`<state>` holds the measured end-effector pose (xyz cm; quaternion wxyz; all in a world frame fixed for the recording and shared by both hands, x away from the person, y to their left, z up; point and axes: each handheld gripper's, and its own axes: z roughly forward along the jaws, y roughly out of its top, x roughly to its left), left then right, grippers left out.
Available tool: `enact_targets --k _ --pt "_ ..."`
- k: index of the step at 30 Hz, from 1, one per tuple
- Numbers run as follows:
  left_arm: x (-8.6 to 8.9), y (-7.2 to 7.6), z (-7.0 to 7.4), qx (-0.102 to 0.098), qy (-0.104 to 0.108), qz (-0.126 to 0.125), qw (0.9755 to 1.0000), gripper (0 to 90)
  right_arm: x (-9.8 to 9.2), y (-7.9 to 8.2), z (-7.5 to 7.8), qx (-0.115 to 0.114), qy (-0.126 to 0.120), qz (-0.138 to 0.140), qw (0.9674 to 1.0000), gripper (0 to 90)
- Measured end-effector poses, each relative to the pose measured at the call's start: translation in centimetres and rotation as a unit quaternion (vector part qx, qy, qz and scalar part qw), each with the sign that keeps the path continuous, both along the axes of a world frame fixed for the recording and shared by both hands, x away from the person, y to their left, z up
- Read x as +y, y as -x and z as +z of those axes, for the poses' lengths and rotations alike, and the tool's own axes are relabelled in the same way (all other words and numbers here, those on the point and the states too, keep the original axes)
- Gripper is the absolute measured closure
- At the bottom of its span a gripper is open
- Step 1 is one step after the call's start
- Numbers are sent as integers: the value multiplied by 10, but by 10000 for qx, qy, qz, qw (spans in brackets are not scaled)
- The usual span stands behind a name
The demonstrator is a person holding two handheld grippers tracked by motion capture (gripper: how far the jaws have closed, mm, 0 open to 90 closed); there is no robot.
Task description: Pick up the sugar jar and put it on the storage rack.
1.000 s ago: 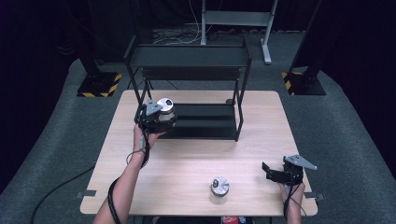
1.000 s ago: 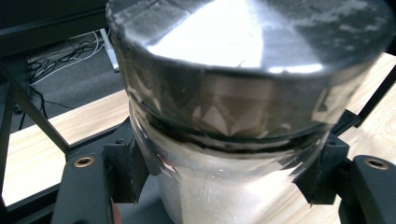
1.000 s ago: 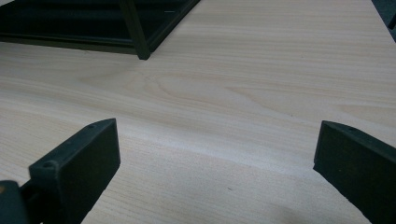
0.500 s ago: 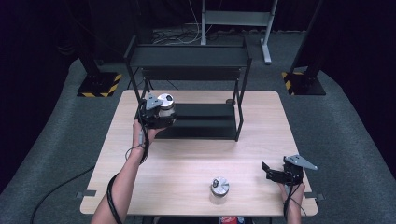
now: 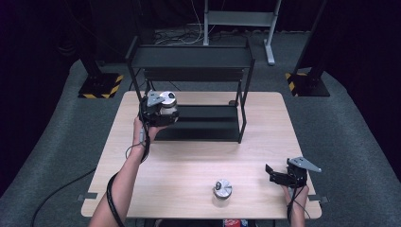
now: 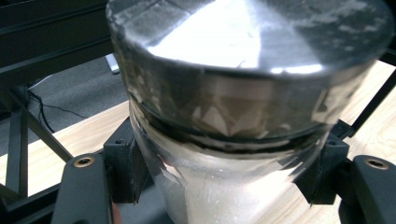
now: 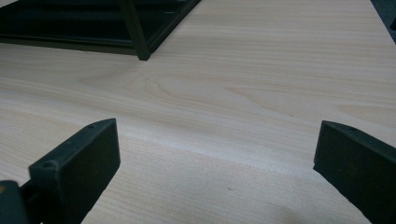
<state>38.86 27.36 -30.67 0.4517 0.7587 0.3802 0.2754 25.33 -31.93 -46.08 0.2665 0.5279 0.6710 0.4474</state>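
Note:
A glass jar with a shiny metal lid (image 6: pixel 243 93) sits between the jaws of my left gripper (image 6: pixel 224 172), which is shut on the glass just below the lid. In the high view, this left gripper (image 5: pixel 165 111) holds the jar (image 5: pixel 167 100) upright at the left end of the black rack's lower shelf (image 5: pixel 203 124). A second, similar jar (image 5: pixel 222 189) stands alone on the wooden table (image 5: pixel 189 156) near the front edge. By the front right corner my right gripper (image 5: pixel 272 174) rests open, and its jaws (image 7: pixel 215 158) stand wide over bare wood.
The black two-level rack (image 5: pixel 191 56) takes up the back half of the table. Its front right leg (image 7: pixel 135 32) stands ahead of the right gripper. Dark floor, stands with yellow-black bases (image 5: pixel 99 87) and cables surround the table.
My left gripper has carried the jar a little farther back, toward the rack's left end. The right gripper and the loose jar have stayed put.

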Motion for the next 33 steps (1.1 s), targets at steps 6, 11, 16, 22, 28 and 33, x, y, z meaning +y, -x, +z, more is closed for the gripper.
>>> enact_targets --k 6,11,16,22,28,33 --pt "-2 -2 6 -1 -15 6 10000 306 -1 0 0 -7 -17 -3 10000 0" --pt "-1 -4 10 -16 -12 -7 10000 306 0 1 0 -20 -11 -6 10000 0" --pt "-2 -5 15 -8 0 26 10000 305 1 -1 1 19 35 28 10000 0" --pt "0 -8 20 19 32 39 10000 305 0 0 0 1 18 32 10000 0" --pt "0 -8 29 -3 -25 42 10000 305 0 1 0 -11 8 -4 10000 0" --pt "1 -8 33 1 -8 48 10000 306 0 0 0 5 18 9 10000 0"
